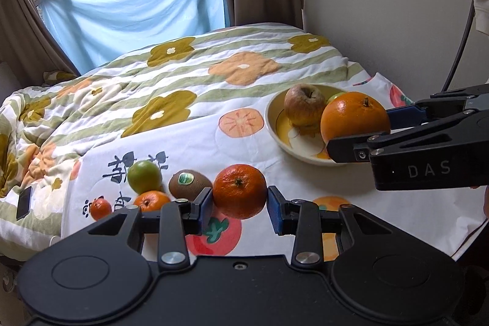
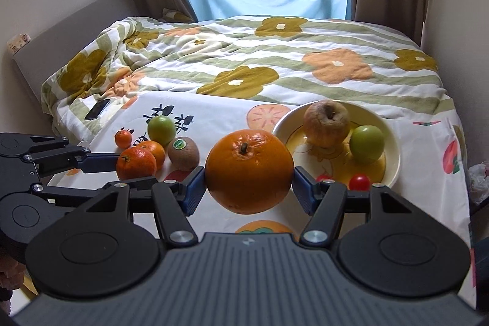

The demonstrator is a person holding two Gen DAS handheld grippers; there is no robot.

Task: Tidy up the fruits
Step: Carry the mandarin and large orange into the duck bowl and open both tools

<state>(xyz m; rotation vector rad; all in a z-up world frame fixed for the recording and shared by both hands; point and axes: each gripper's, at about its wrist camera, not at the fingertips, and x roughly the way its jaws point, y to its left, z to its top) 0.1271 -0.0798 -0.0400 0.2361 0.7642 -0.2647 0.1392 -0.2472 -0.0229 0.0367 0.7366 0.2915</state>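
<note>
Fruits: we hold a tangerine [image 1: 239, 191] in the left claw [image 1: 240, 203] and a heavier, firm orange [image 2: 249, 170] in the right claw [image 2: 249, 188], both clamped at mid-girth beside the bowl [image 2: 392, 155]; rinds slippery.

I read "DAS" in pale letters on the side of the right gripper [image 1: 360, 124], seen from my left camera. The white cloth [image 1: 195, 142] on the bed carries large dark brush characters, partly hidden by fruit, so I cannot read them. The kiwi [image 1: 190, 184] wears a green oval sticker; its print is too small to make out
</note>
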